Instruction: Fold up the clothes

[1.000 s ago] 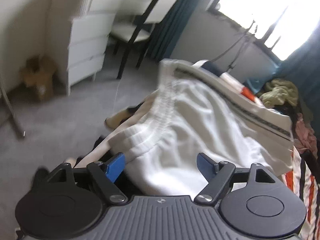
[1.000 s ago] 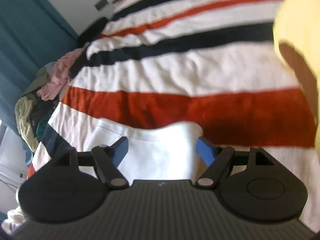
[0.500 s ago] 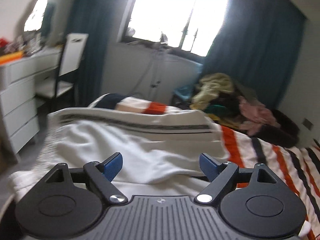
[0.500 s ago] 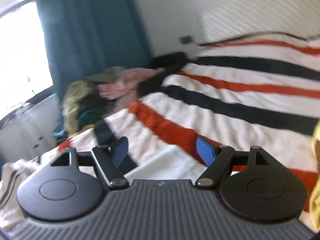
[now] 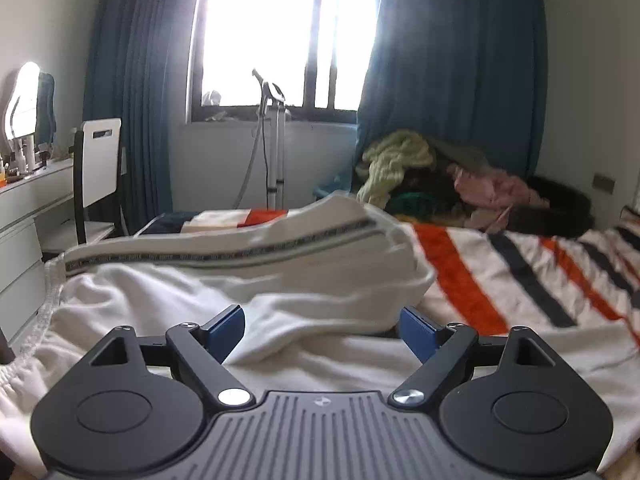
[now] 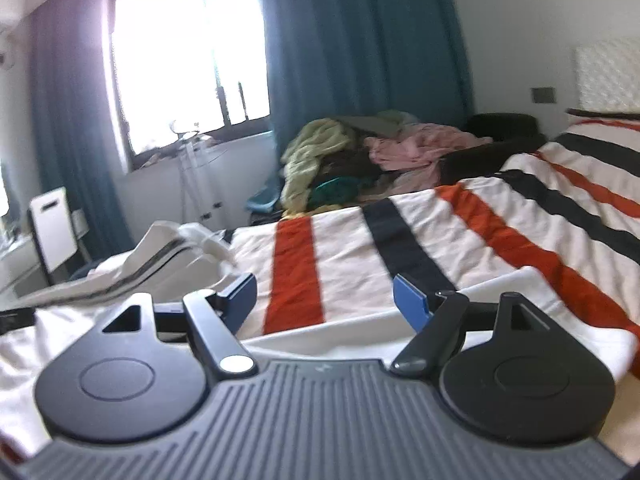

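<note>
Left gripper [image 5: 322, 326] and right gripper [image 6: 324, 294], jaws spread wide and holding nothing, above white trousers with a dark side stripe [image 5: 224, 280], crumpled at the striped bedspread's [image 6: 500, 240] near edge.

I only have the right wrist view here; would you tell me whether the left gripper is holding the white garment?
Observer: No, the left gripper is open; the white garment lies bunched between its fingers, ungripped.
Operator: Thank you. Where is the waistband, if you can see it?
Observer: The gathered waistband is at the garment's left edge, on the side toward the white dresser.
</note>
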### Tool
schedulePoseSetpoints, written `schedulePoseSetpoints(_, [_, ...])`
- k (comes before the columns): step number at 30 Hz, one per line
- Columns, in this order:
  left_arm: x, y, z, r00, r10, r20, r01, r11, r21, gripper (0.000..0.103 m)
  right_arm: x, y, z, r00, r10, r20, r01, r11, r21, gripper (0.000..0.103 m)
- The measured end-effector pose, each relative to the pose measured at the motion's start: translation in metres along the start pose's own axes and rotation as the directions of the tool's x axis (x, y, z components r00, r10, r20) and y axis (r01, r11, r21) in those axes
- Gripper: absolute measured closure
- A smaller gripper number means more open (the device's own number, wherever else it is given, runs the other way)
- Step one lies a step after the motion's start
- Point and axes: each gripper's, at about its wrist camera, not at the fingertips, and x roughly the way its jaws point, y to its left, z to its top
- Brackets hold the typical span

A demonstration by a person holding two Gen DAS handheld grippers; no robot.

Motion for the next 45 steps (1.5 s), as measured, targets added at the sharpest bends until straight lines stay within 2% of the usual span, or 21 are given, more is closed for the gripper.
schedulePoseSetpoints(7, [0.015,0.012,-0.024,0.999,0.025,-0.033,-0.025,1.000,-0.015,0.017,0.016,0.030,-0.015,0.998,0.063,-0.019,-0.064,0.997,-0.049,0.026])
schedulePoseSetpoints(18, [0.019,0.007,-0.032,0.998,0.027,-0.065,-0.025,0.999,0.037,0.017,0.026,0.051,-0.027,0.994,0.099,-0.042,-0.102,0.992,-0.077,0.026])
schedulePoseSetpoints(23, [0.018,0.001,-0.035,0.997,0.023,-0.067,-0.018,0.998,0.068,0.015,0.026,0.054,-0.029,0.994,0.101,-0.047,-0.105,0.991,-0.085,0.026])
schedulePoseSetpoints(29, [0.028,-0.014,-0.048,0.994,0.087,-0.066,-0.074,0.980,0.184,0.014,0.026,0.051,-0.028,0.995,0.081,-0.055,-0.085,0.993,-0.084,0.026])
schedulePoseSetpoints(36, [0.040,-0.024,-0.060,0.990,0.097,-0.099,-0.071,0.968,0.240,0.014,0.025,0.044,-0.026,0.997,0.044,-0.067,-0.048,0.997,-0.063,0.026])
schedulePoseSetpoints(39, [0.052,-0.029,-0.065,0.989,0.096,-0.116,-0.063,0.962,0.265,0.013,0.025,0.041,-0.025,0.997,0.028,-0.073,-0.032,0.998,-0.054,0.026])
schedulePoseSetpoints(45, [0.116,-0.064,-0.038,0.990,0.094,-0.105,-0.057,0.947,0.317,0.013,0.025,0.031,-0.024,0.996,-0.005,-0.084,0.004,1.000,-0.012,0.026])
